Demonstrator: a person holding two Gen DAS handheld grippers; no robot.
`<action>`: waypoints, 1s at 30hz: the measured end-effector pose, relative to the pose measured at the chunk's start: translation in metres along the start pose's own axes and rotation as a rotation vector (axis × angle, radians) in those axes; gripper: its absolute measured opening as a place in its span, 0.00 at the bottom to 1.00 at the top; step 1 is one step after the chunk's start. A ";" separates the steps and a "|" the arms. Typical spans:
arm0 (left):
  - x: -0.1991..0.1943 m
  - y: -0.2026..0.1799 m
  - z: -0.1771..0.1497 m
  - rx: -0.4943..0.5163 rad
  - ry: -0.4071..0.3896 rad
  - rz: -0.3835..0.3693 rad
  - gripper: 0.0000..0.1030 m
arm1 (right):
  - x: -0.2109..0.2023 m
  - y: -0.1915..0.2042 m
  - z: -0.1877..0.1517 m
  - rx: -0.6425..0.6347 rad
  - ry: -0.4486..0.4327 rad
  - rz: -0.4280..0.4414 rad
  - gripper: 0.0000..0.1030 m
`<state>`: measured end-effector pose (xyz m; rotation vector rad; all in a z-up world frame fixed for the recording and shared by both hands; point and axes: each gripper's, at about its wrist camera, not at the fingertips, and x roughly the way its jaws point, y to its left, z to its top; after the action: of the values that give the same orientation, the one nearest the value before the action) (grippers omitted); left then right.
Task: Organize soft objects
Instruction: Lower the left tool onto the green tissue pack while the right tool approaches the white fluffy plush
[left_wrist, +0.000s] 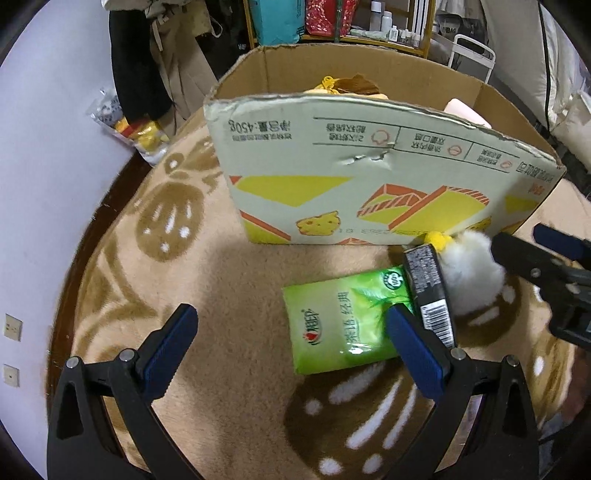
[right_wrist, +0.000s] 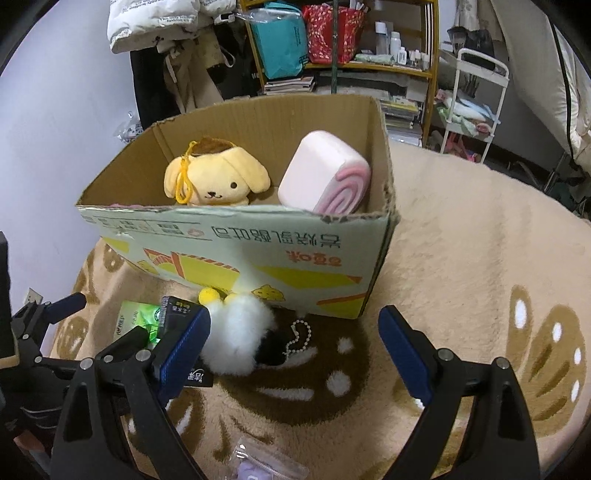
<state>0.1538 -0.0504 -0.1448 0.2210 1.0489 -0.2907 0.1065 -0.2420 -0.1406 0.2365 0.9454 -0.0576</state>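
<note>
An open cardboard box (right_wrist: 229, 240) (left_wrist: 369, 177) stands on a beige patterned blanket. Inside it are a yellow plush dog (right_wrist: 218, 177) and a pink-and-white squishy roll (right_wrist: 325, 181). In front of the box lie a white, black and yellow fluffy plush keychain (right_wrist: 243, 332) (left_wrist: 469, 269), a green tissue pack (left_wrist: 343, 321) (right_wrist: 136, 317) and a small black box (left_wrist: 428, 291) (right_wrist: 181, 306). My left gripper (left_wrist: 291, 339) is open above the blanket, its right finger over the tissue pack. My right gripper (right_wrist: 295, 347) is open, the fluffy plush lying between its fingers near the left one.
The blanket (right_wrist: 480, 258) covers a round table beside a white wall. A clear plastic bag (right_wrist: 266, 465) lies at the near edge. A snack bag (left_wrist: 136, 129) sits at the far left. Shelves (right_wrist: 343, 44) and a white cart (right_wrist: 476, 103) stand behind.
</note>
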 end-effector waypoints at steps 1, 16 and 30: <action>0.000 -0.001 0.000 0.000 0.001 -0.009 0.98 | 0.002 0.000 0.000 0.005 0.005 0.005 0.93; 0.006 -0.027 -0.004 0.095 0.025 -0.022 0.98 | 0.027 0.005 0.000 0.004 0.075 0.057 0.82; 0.016 -0.023 -0.004 0.059 0.058 -0.046 0.87 | 0.034 0.011 0.002 0.003 0.106 0.106 0.51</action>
<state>0.1496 -0.0726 -0.1615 0.2598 1.1051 -0.3591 0.1293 -0.2296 -0.1649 0.2947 1.0365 0.0514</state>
